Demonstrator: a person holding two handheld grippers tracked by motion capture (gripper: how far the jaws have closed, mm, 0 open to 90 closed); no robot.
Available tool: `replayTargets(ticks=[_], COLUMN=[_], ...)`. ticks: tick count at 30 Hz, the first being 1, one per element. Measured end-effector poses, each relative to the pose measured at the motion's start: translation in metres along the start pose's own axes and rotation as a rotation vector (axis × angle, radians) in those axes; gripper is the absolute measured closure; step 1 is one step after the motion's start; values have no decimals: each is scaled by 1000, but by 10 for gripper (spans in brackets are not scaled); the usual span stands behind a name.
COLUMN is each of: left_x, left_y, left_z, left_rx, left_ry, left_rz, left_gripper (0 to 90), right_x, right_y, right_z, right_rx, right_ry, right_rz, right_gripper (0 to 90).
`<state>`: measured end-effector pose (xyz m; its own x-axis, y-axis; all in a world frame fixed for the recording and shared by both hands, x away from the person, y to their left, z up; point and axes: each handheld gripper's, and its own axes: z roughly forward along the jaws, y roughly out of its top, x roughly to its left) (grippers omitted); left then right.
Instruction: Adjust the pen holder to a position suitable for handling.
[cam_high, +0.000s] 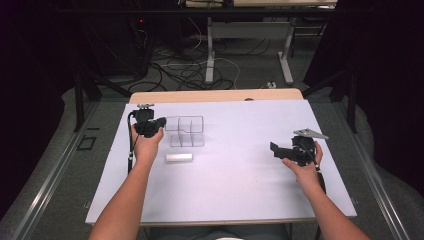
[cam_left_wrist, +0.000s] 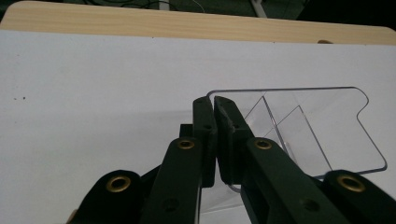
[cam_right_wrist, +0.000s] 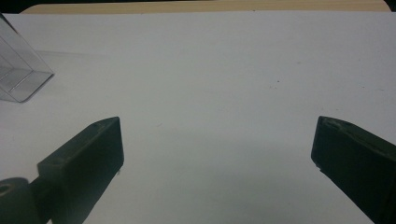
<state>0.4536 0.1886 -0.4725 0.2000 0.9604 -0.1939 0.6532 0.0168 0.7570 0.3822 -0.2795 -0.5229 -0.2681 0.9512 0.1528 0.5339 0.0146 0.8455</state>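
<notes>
Left claw (cam_left_wrist: 215, 105) on clear plastic box (cam_left_wrist: 308, 126) wall

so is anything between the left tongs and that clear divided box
Nothing visible. The left tongs are already shut on the near-left wall of the clear divided box, pinching its rim. The white cylinder lies apart on the table, on the person's side of the box, clear of the grip.
</notes>
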Motion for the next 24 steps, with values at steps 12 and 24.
replayTargets(ticks=[12,24], left_x=[-4,-9], left_y=[1,-1], left_z=[0,4], left_rx=[15,35], left_ry=[0,43], left_rz=[-5,14], left_gripper=[874,879], right_x=[-1,-1], right_y=[-1,-2], right_z=[2,3], right_rx=[6,14], right_ry=[0,4], right_rz=[2,0], right_gripper=[26,31])
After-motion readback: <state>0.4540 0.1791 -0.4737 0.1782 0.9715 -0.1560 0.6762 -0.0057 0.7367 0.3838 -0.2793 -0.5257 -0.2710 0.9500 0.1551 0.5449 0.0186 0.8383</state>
